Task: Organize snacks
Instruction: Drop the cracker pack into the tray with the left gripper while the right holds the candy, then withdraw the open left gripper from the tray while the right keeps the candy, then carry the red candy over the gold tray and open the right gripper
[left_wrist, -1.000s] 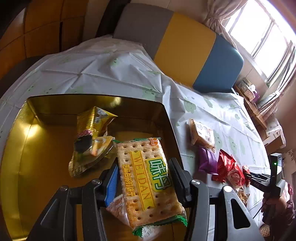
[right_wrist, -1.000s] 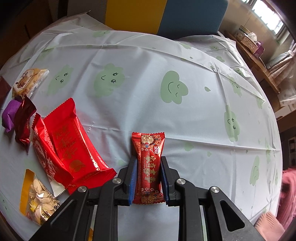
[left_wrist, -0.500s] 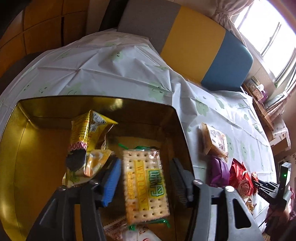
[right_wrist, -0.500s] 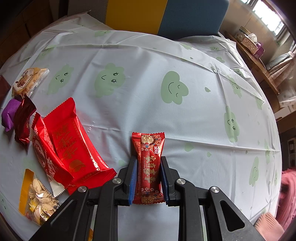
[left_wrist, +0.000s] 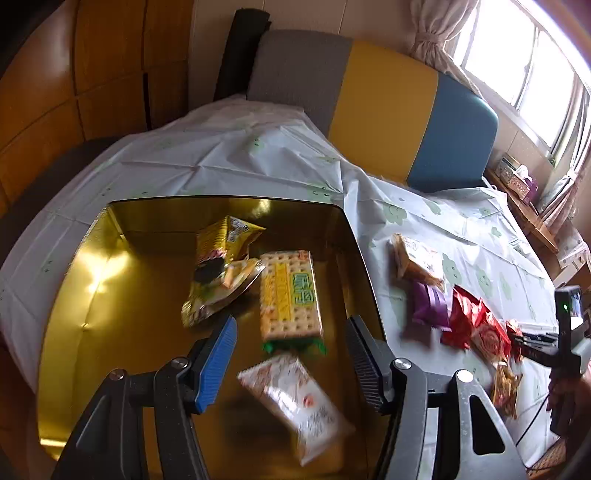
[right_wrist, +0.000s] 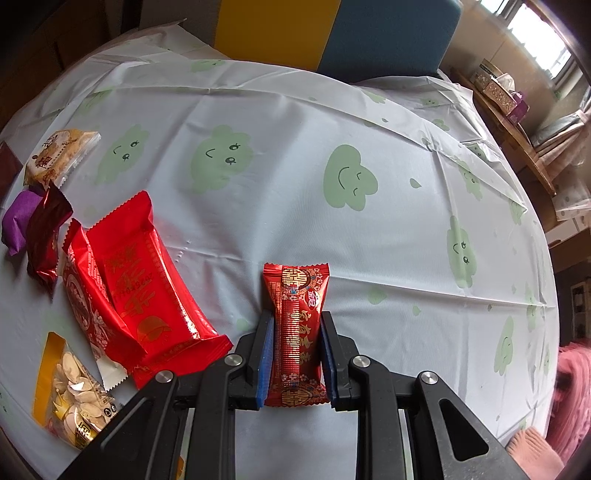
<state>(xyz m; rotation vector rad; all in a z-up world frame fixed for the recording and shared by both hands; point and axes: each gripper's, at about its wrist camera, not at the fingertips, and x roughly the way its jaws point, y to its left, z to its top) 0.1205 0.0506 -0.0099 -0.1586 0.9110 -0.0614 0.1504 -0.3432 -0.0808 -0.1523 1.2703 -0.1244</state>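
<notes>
Over the gold tin (left_wrist: 92, 280), my left gripper (left_wrist: 291, 350) hangs with jaws wide and nothing between them; the cracker pack (left_wrist: 290, 295) lies inside the tin, beside a yellow packet (left_wrist: 221, 266) and a white packet (left_wrist: 295, 398) nearer me. My right gripper (right_wrist: 297, 354) is clamped on a red candy bar (right_wrist: 297, 325) on the tablecloth (right_wrist: 295, 147) (only its own camera shows that grip). Outside the tin lie red packs (right_wrist: 129, 288), a purple sweet (right_wrist: 18, 221) and a seed bag (right_wrist: 70, 387).
</notes>
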